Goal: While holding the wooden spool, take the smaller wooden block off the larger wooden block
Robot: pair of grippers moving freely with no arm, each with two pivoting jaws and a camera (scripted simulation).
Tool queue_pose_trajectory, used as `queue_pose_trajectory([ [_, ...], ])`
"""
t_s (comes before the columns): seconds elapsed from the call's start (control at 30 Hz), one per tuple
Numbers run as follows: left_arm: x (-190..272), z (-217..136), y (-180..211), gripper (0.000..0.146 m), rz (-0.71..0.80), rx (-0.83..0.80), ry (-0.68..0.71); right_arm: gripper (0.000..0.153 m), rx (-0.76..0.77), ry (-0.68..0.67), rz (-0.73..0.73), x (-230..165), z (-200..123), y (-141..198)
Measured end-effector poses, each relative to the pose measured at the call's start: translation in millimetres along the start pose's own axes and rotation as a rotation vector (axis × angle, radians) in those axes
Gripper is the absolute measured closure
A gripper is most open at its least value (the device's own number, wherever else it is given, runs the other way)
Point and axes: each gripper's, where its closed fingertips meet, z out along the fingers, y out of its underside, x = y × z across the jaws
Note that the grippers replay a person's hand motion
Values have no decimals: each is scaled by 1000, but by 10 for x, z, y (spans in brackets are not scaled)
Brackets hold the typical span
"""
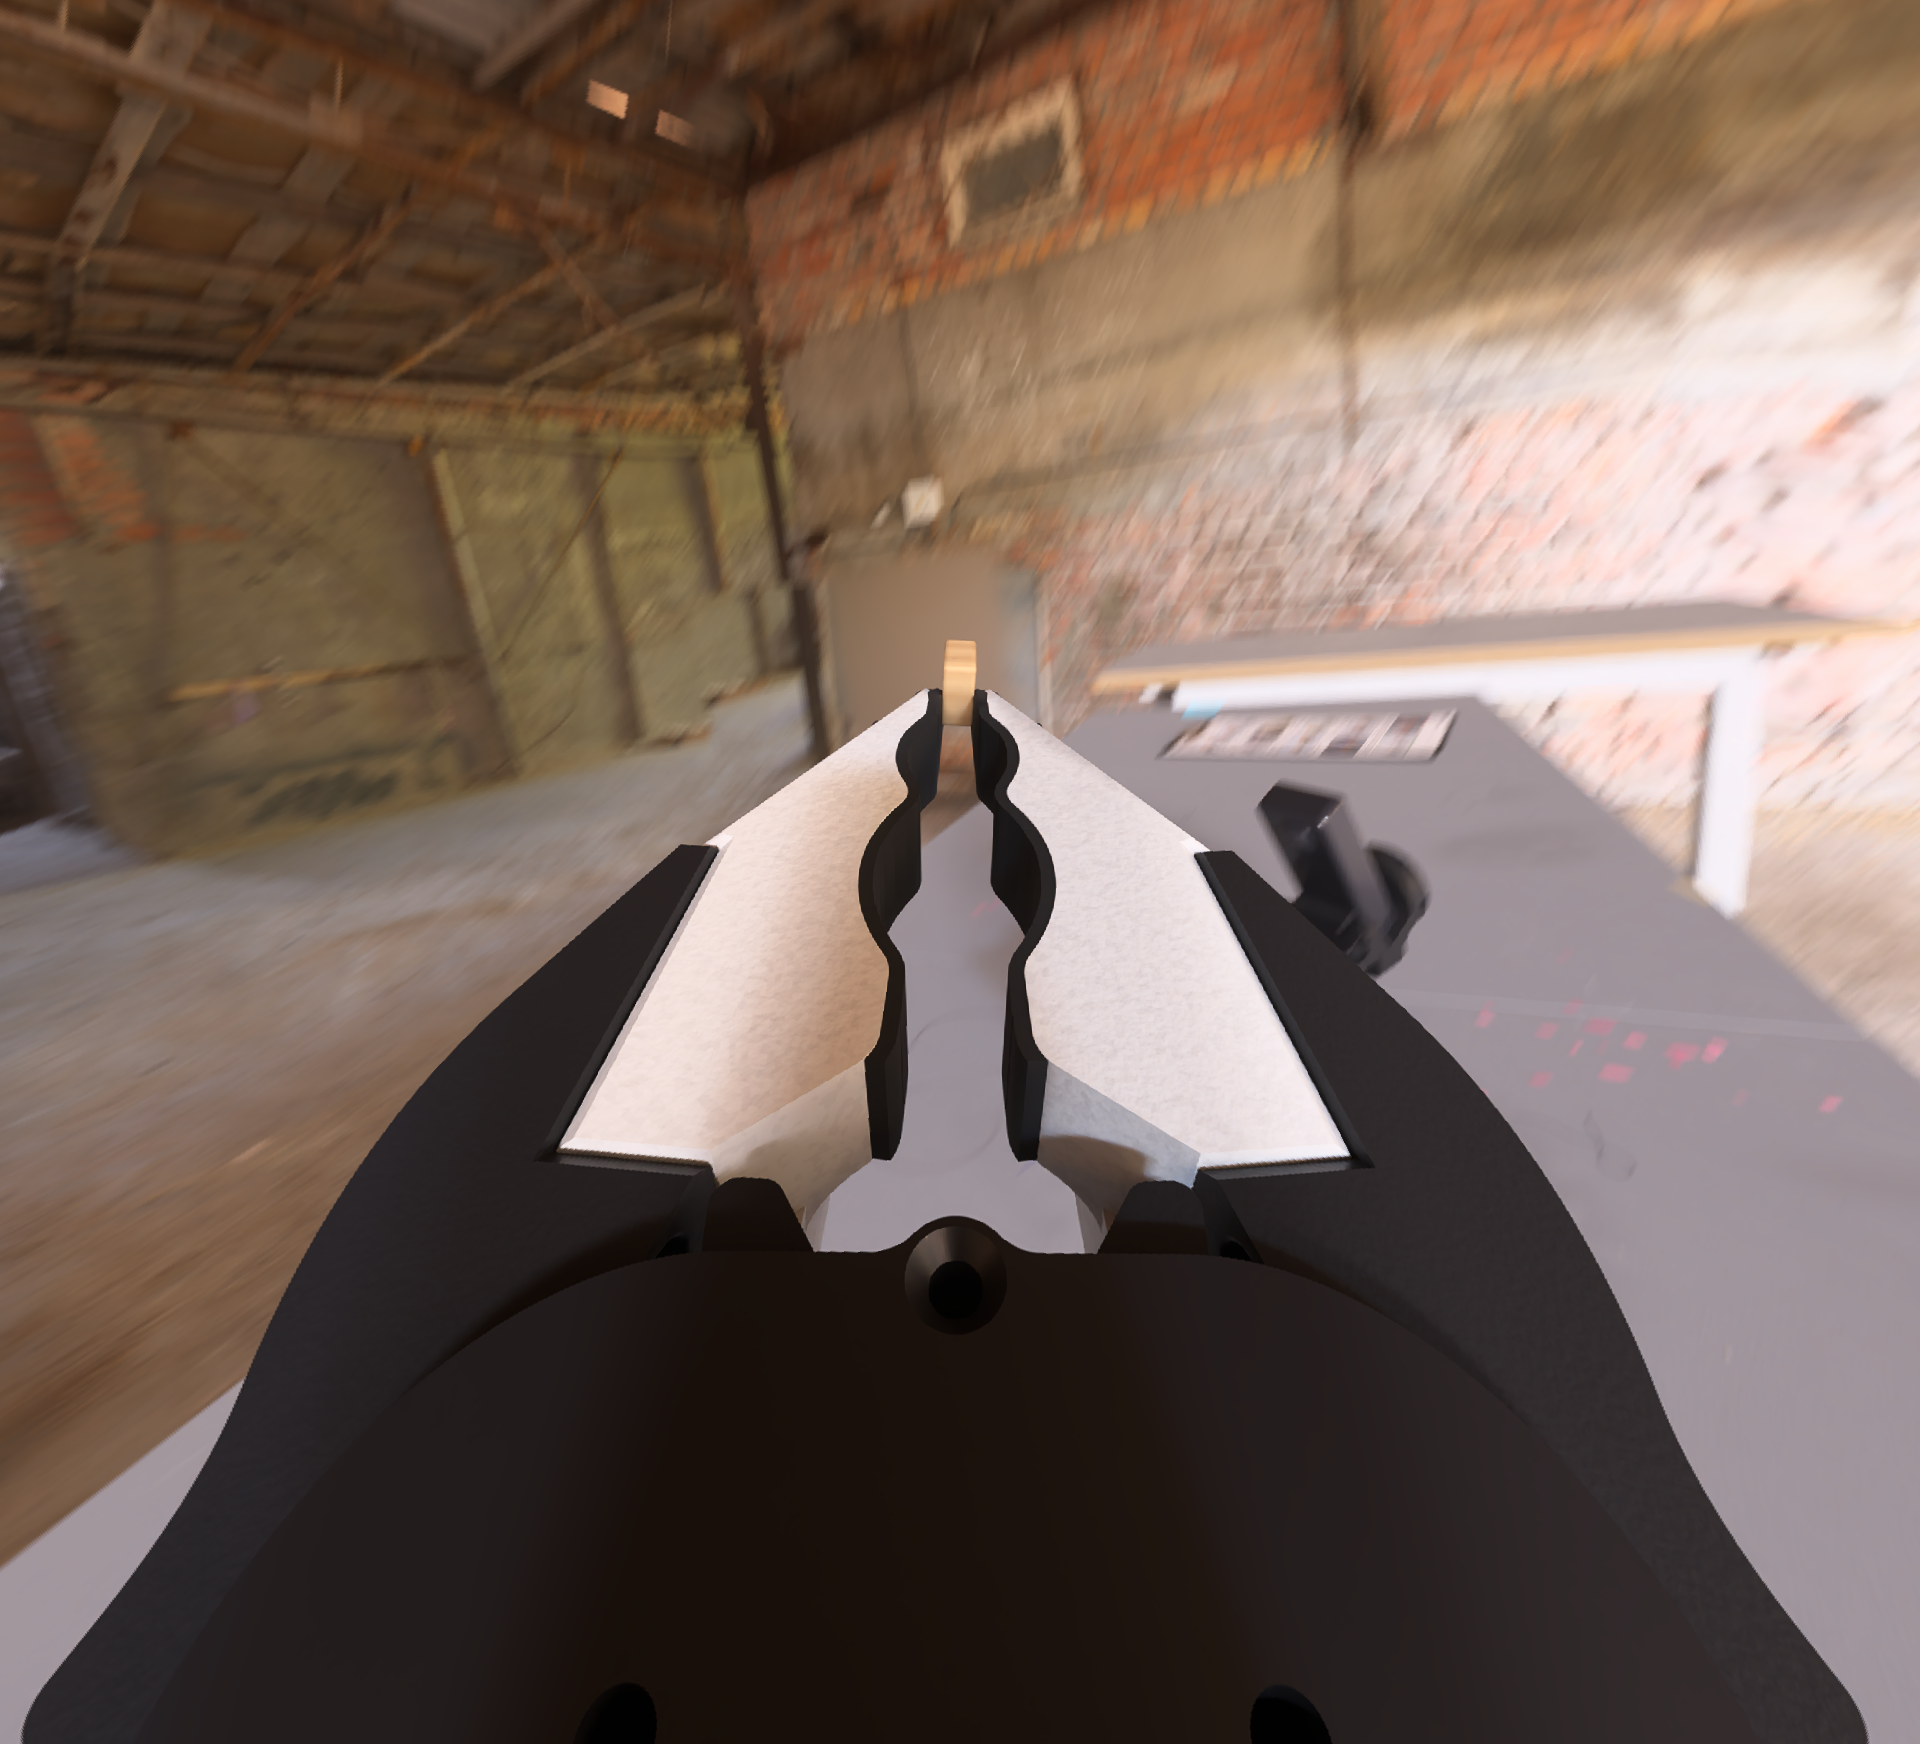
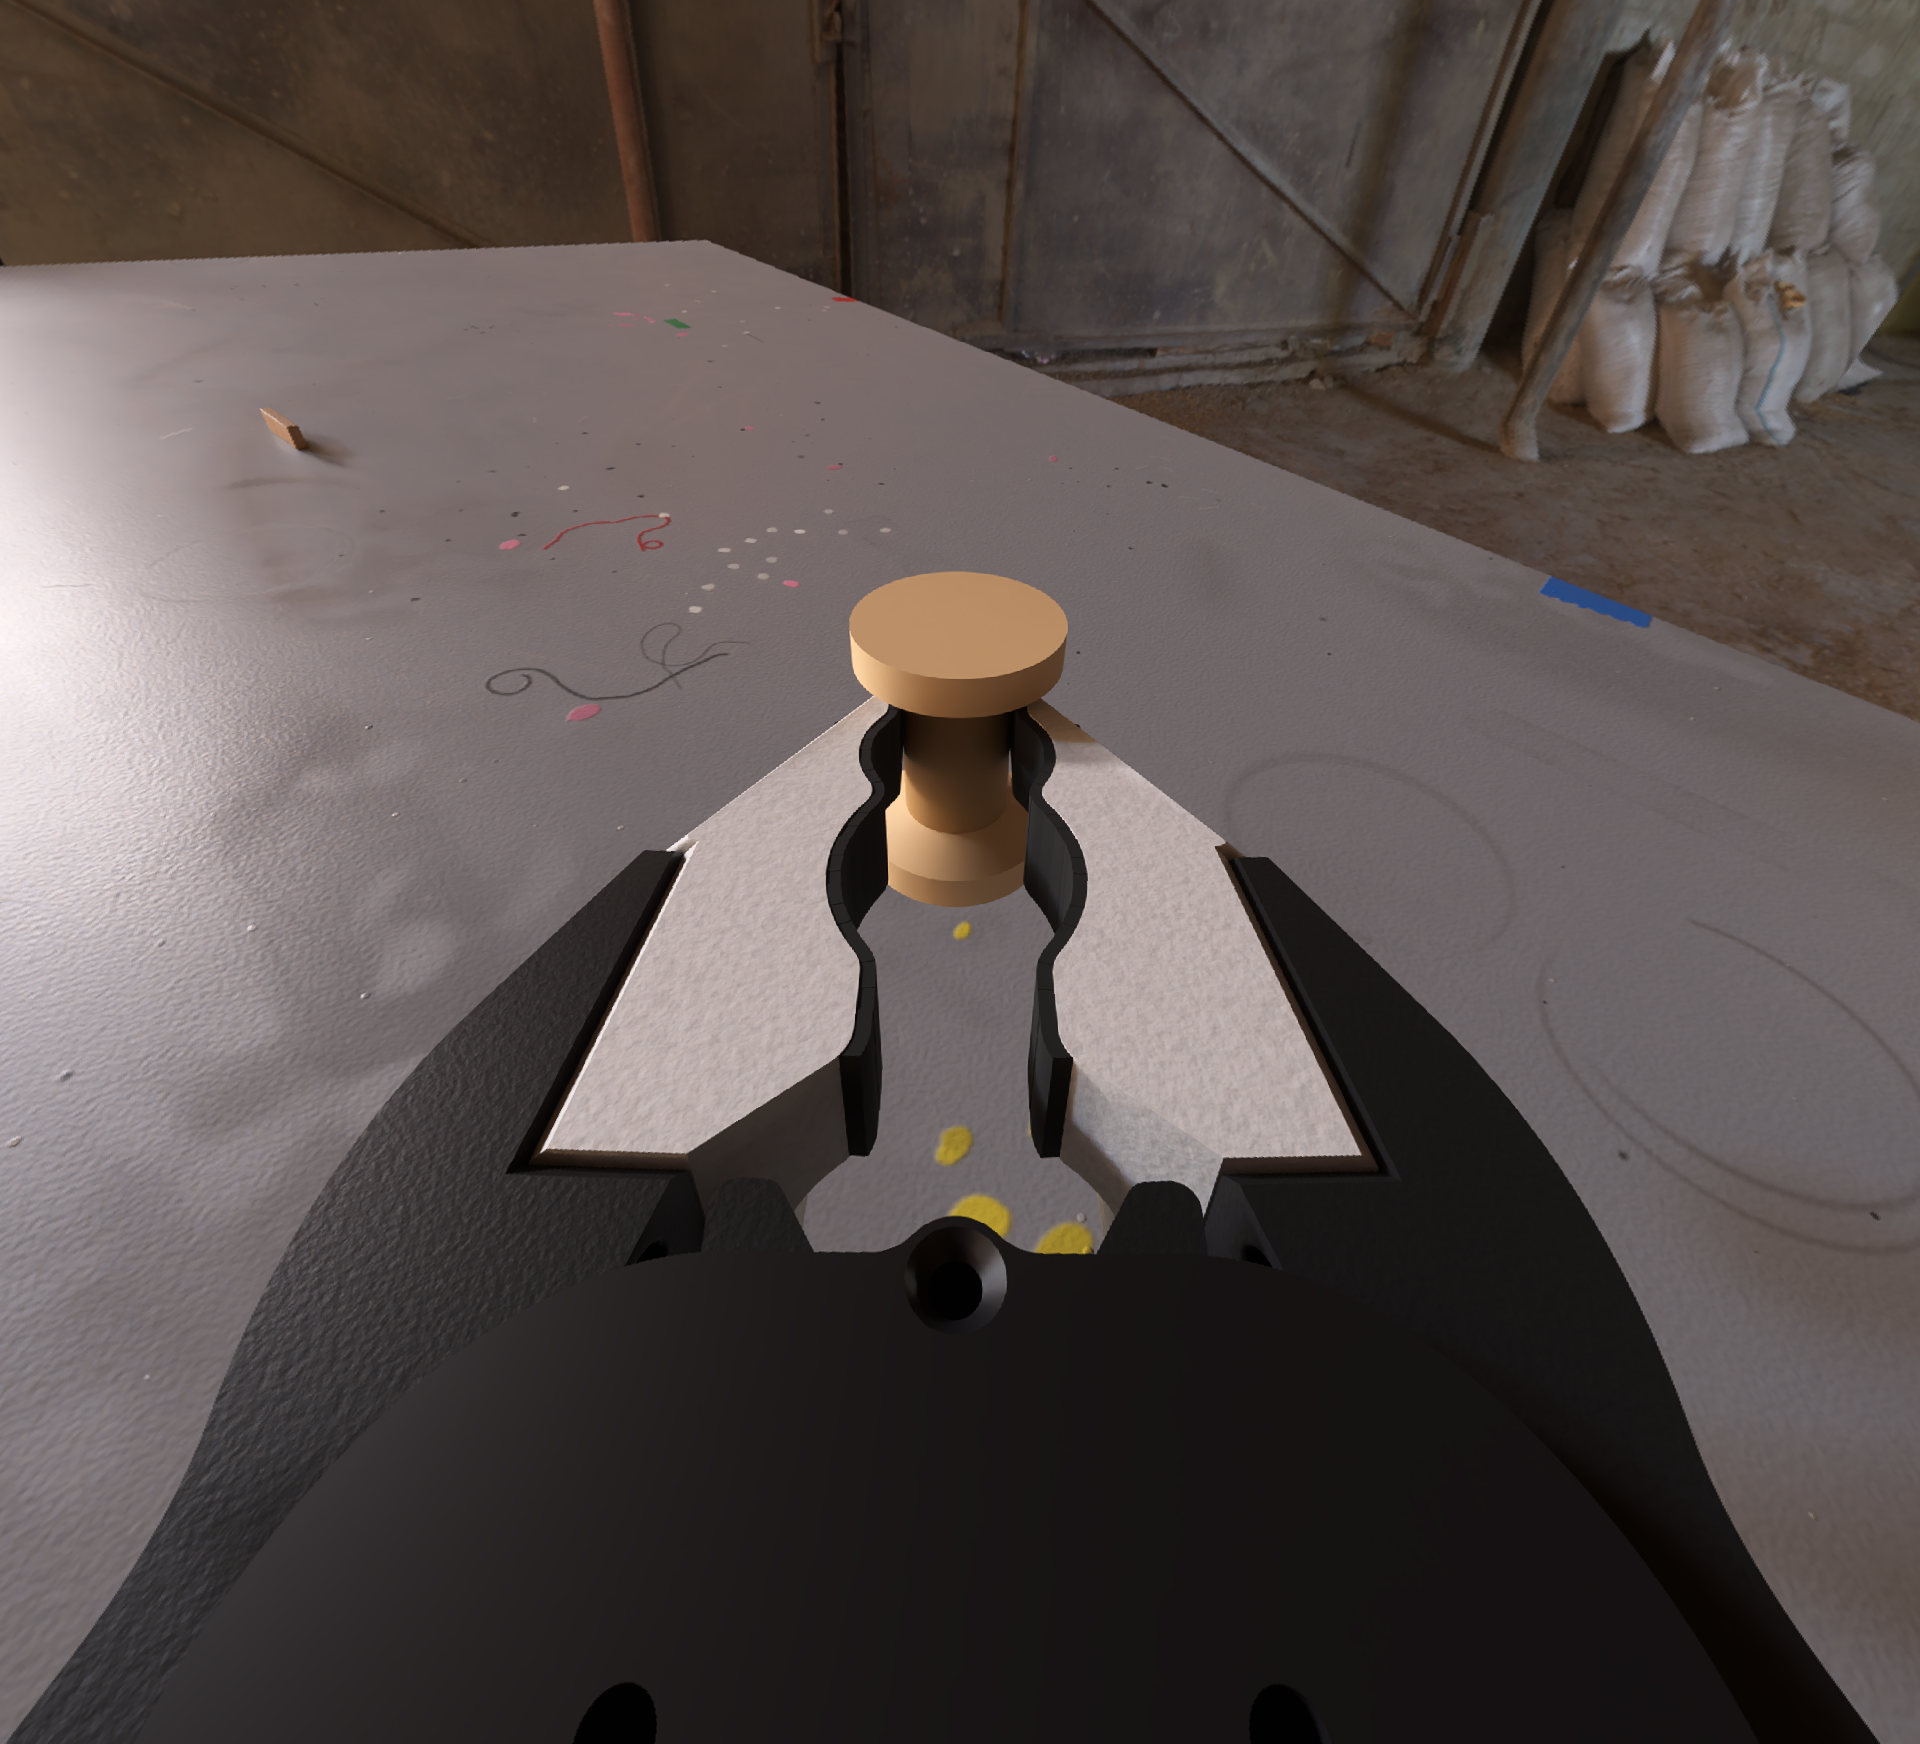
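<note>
My right gripper (image 2: 956,728) is shut on the waist of a light wooden spool (image 2: 958,629), which it holds upright just above the grey table (image 2: 416,863). My left gripper (image 1: 958,707) is shut at its tips on a thin, small wooden block (image 1: 958,668) and holds it up in the air over the table's left edge. A flat wooden block (image 2: 283,428) lies alone on the table, far left in the right wrist view. The dark right gripper (image 1: 1340,873) shows farther off in the left wrist view.
The table (image 1: 1558,915) bears paint specks and scribbles. A printed sheet (image 1: 1309,738) lies at its far end, before a second table with a white leg (image 1: 1725,759). Blue tape (image 2: 1595,601) marks the right edge. Sacks (image 2: 1745,292) are stacked on the floor beyond.
</note>
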Motion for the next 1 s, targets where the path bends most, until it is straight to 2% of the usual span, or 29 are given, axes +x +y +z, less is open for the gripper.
queue_pose_trajectory([
  [0.1, 53, 143, 351, 141, -130, 180, 60, 133, 10, 7, -10, 31, -24, -10],
  [0.27, 85, 179, 914, 141, -268, 265, 53, 133, 25, -15, -41, 52, -32, -36],
  [0.43, 16, 143, 1273, 141, -341, 224, -18, 133, 41, -67, -46, -40, 1, -45],
  [0.63, 2, 79, 1623, 141, -271, 85, -152, 133, 6, -92, -189, -191, 30, 12],
  [0.8, 67, -16, 1773, 141, -228, 14, -198, 133, -20, -117, -277, -276, 45, 65],
  [1.0, 78, -10, 1786, 141, -263, 30, -216, 133, -38, -140, -376, -390, 60, 114],
])
